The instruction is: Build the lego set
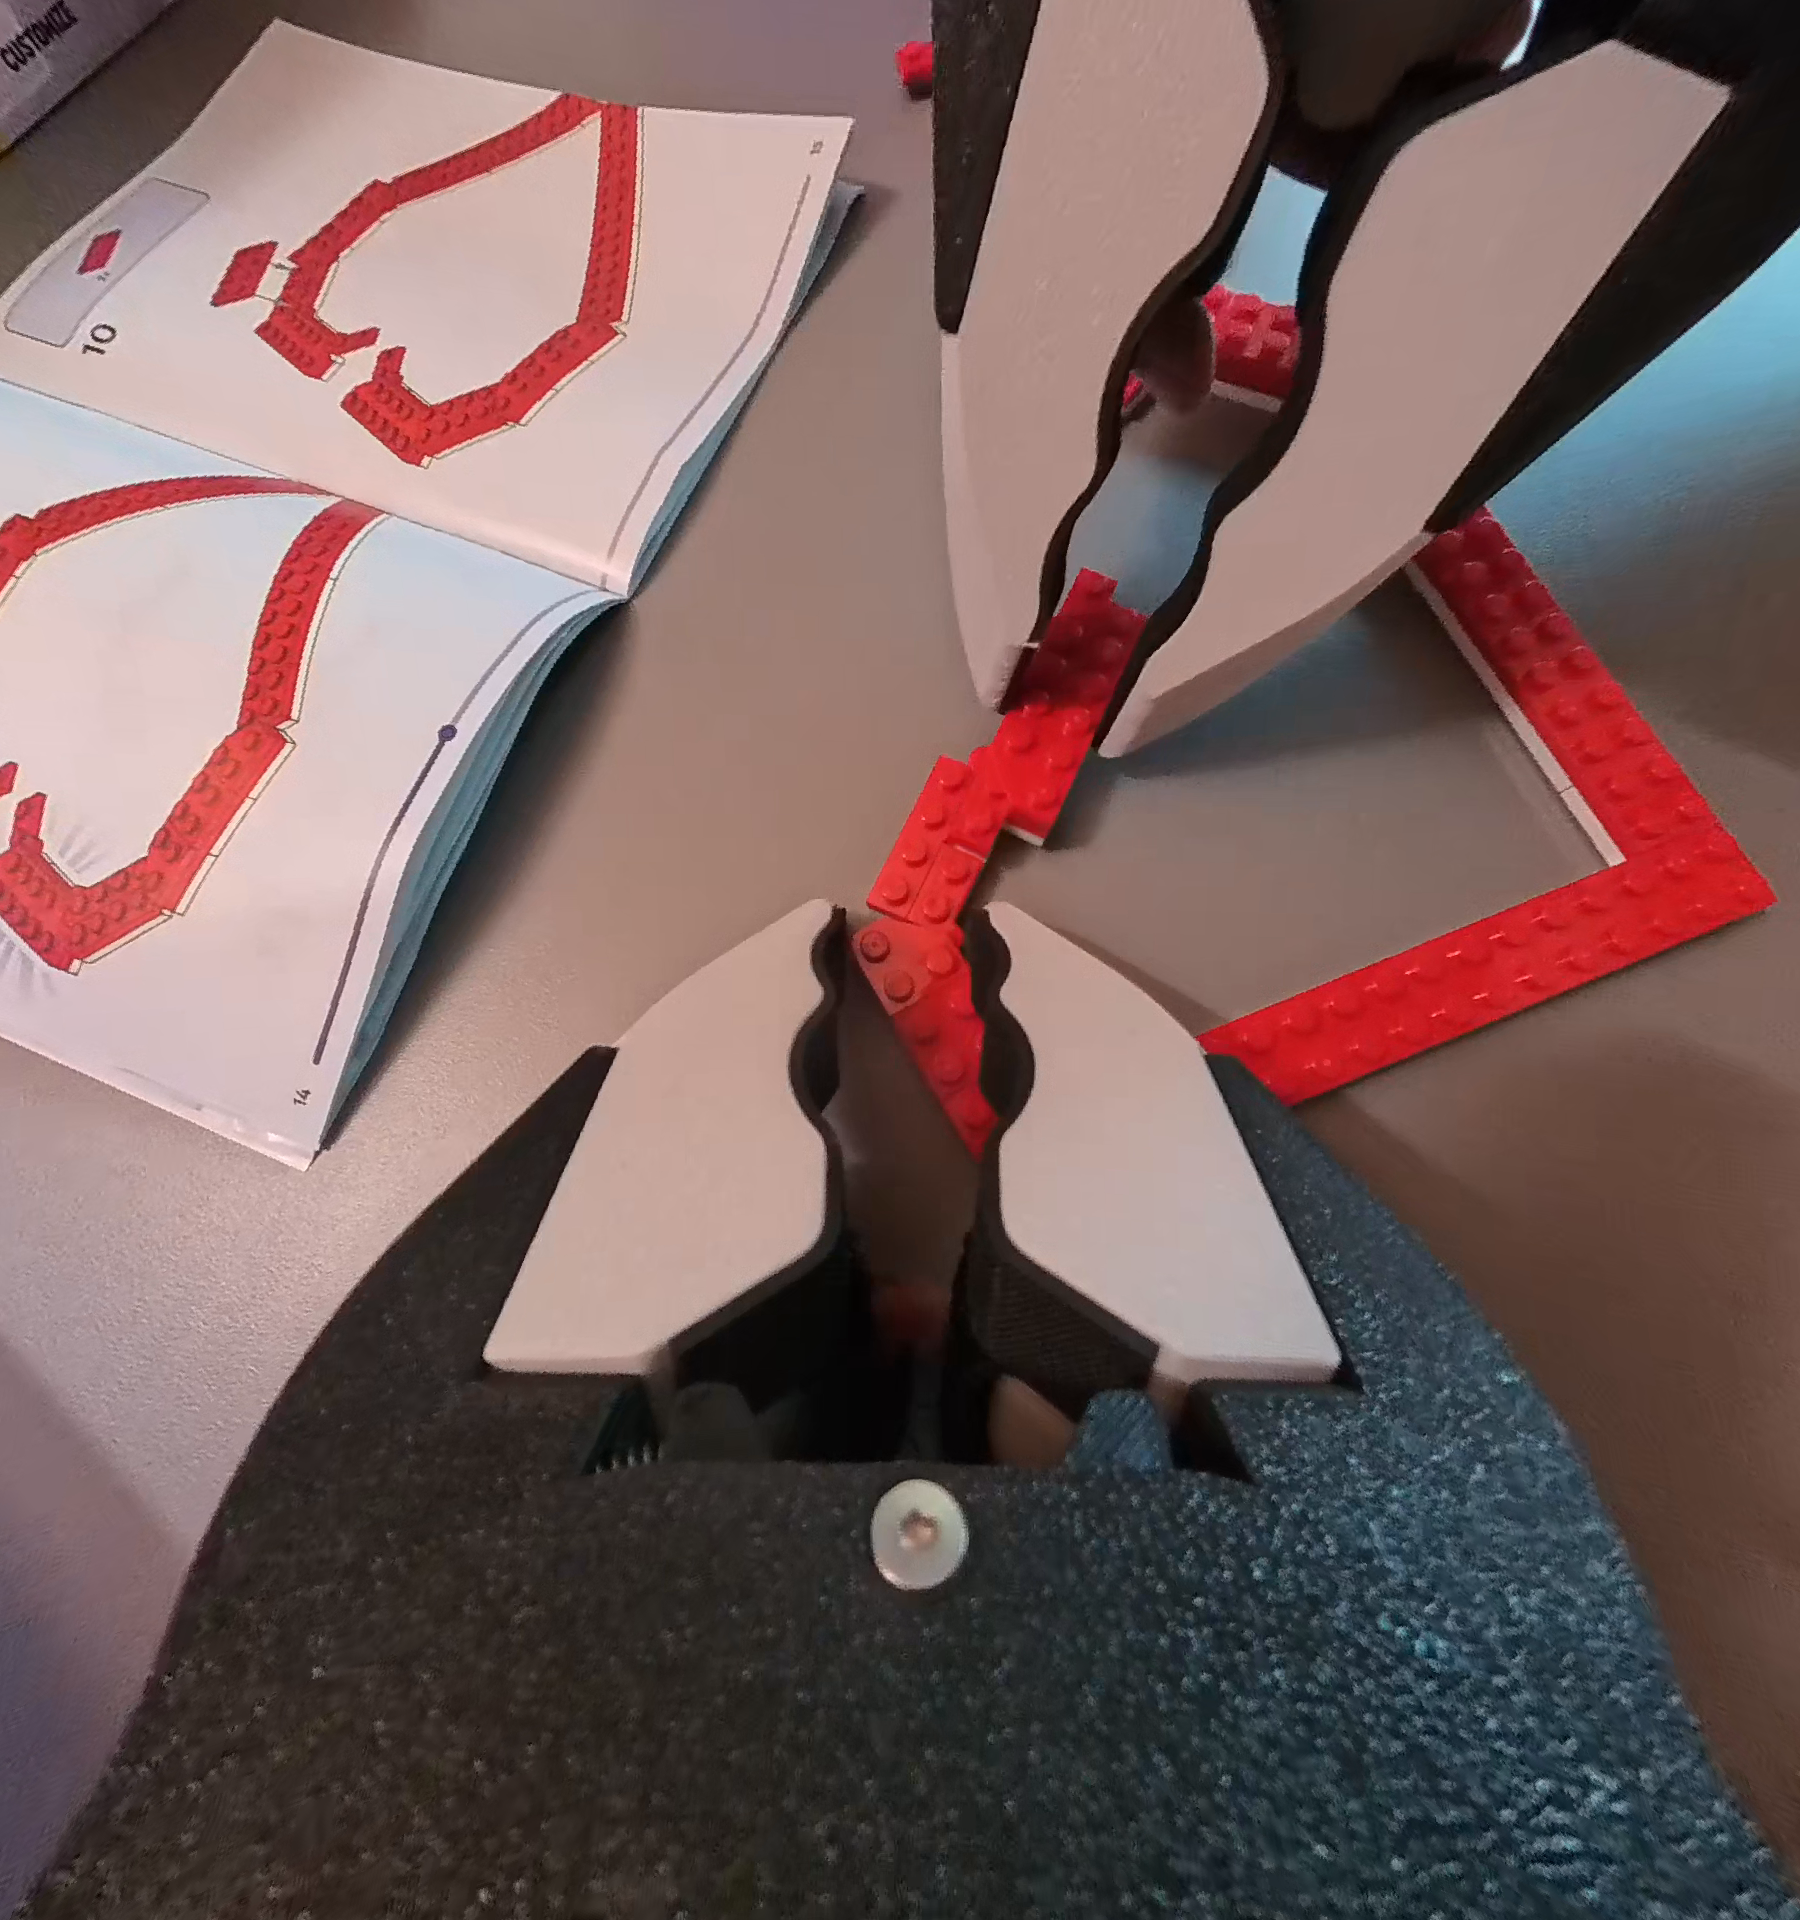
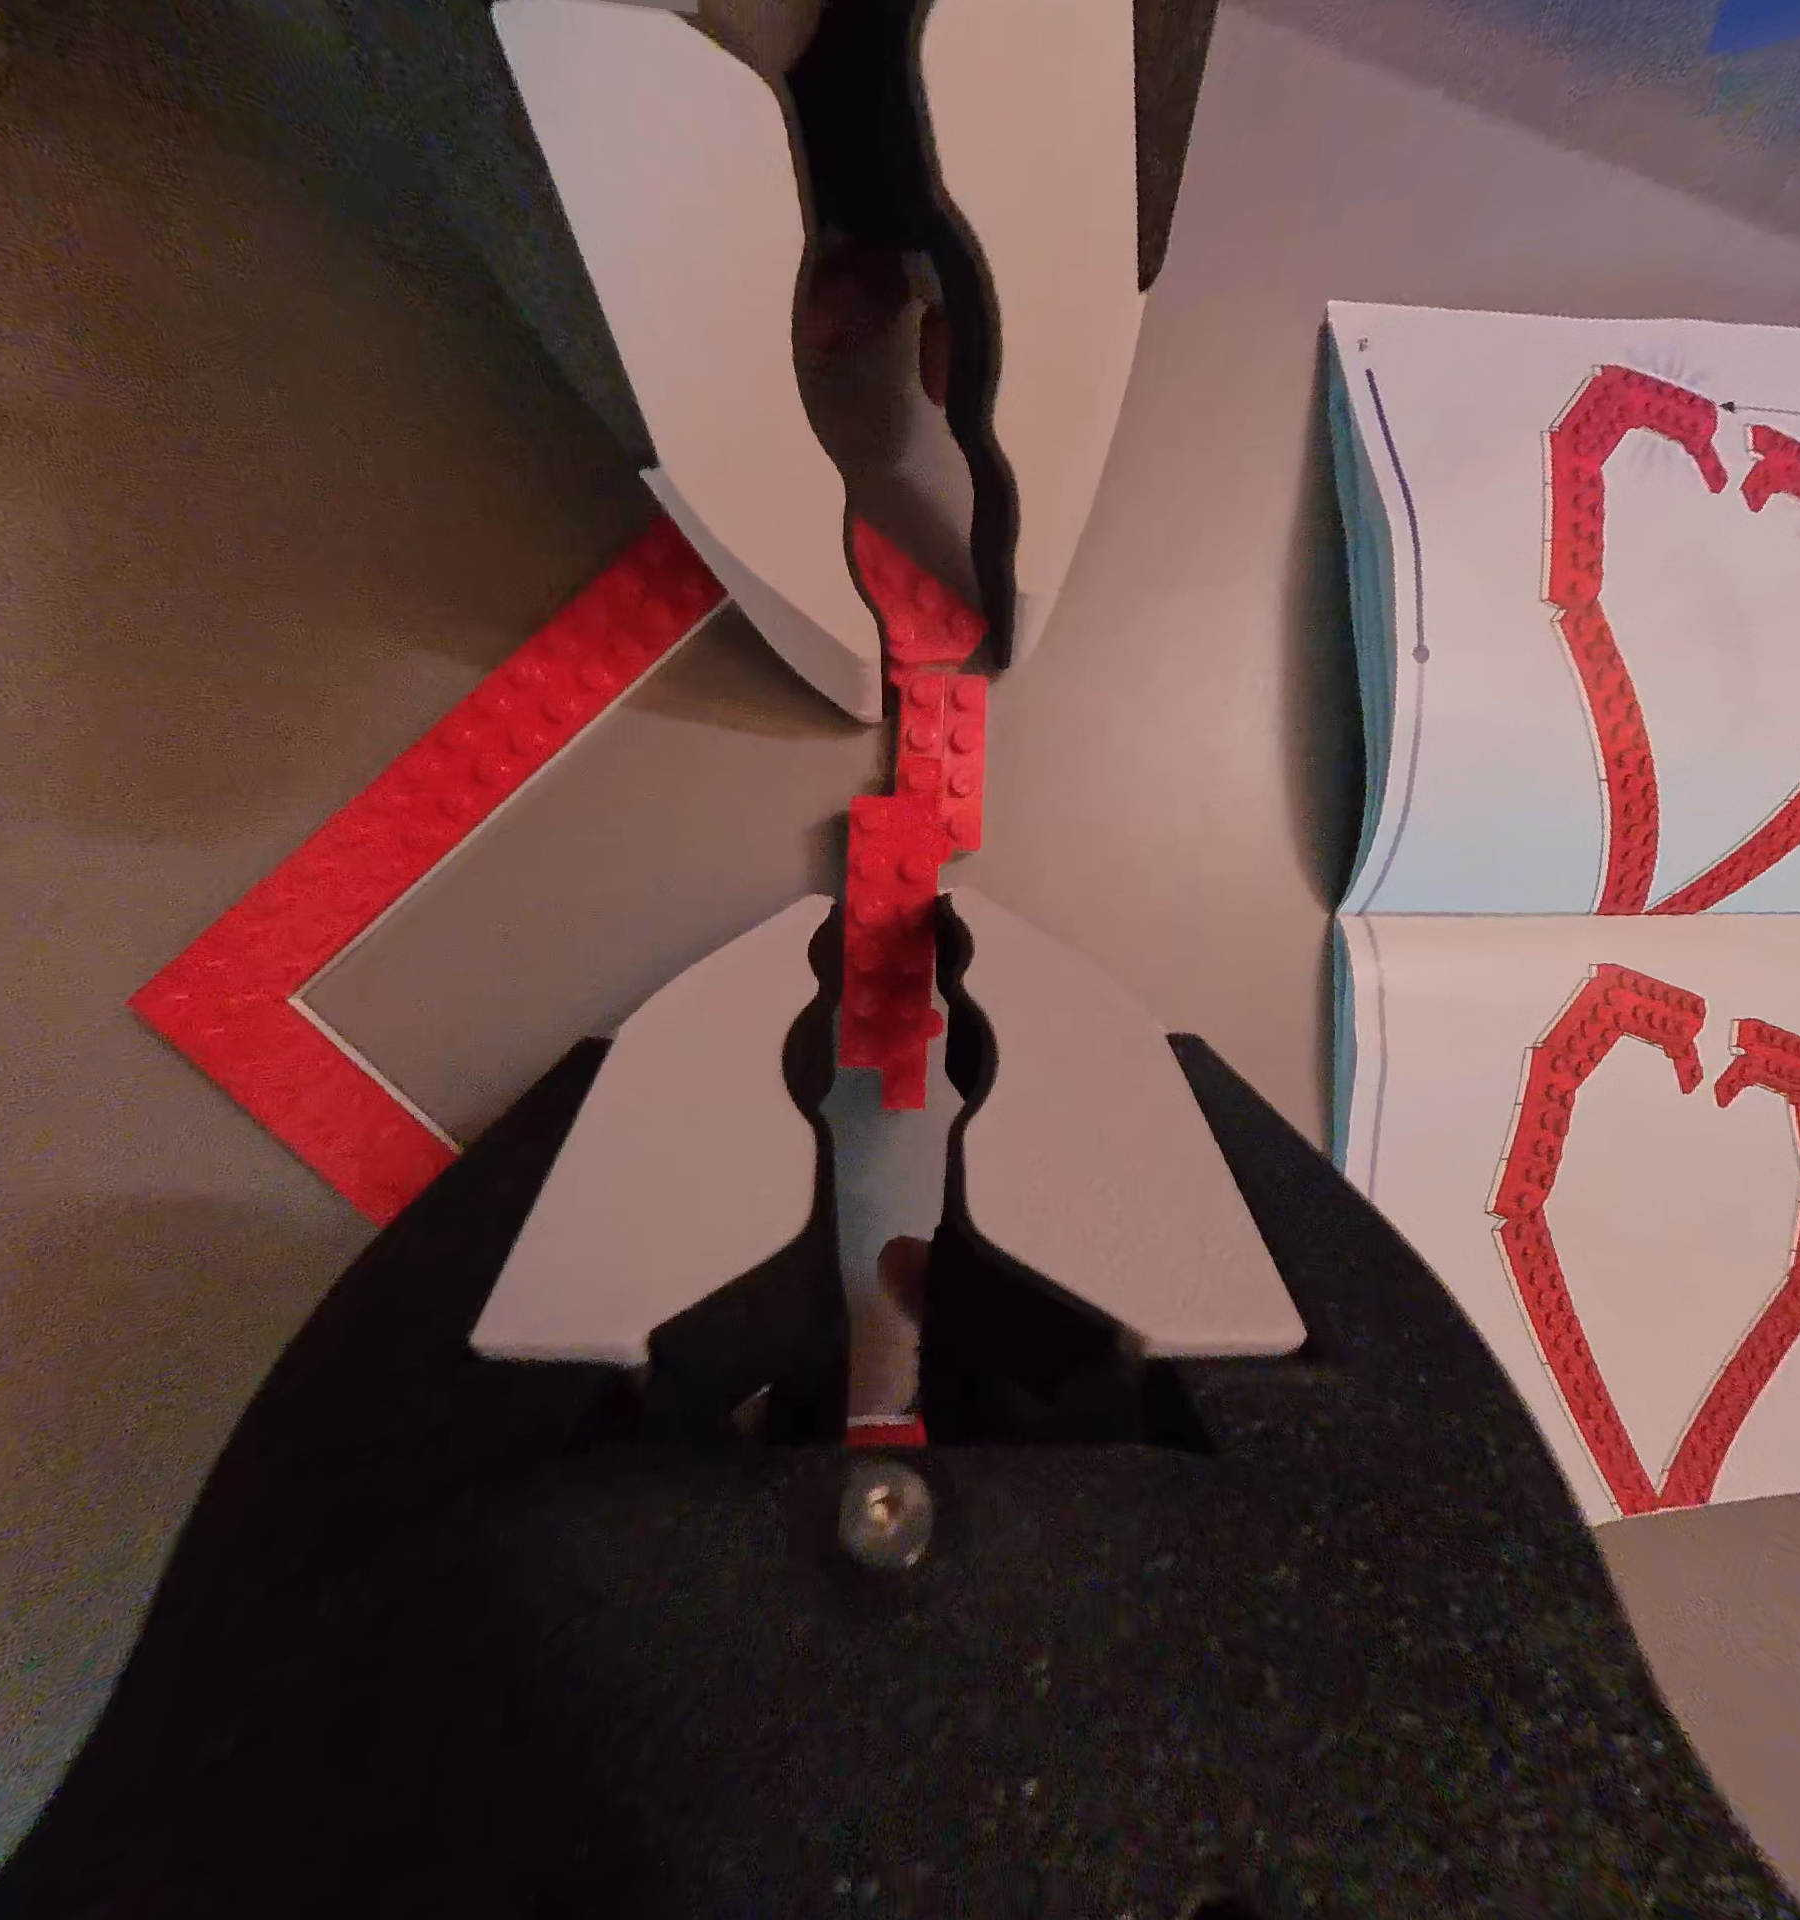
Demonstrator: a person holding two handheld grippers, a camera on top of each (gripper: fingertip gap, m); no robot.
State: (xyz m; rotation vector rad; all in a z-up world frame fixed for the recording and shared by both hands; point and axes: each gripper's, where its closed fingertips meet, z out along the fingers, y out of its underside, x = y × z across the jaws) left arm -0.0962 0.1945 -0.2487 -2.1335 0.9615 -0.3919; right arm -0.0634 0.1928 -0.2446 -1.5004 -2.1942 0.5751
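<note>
A stepped strip of red lego plates hangs between my two grippers just above the grey table. My left gripper is shut on its near end. My right gripper comes in from the top and is shut on its far end. In the right wrist view my right gripper clamps the strip from below and the left gripper clamps it from above. A red L-shaped lego frame lies flat on the table beside the strip; it also shows in the right wrist view.
An open instruction booklet with red heart-outline drawings lies left of the grippers, and at the right edge of the right wrist view. More red bricks sit behind the right gripper. A box corner is at the far left. My left and right fingertips are right by each other.
</note>
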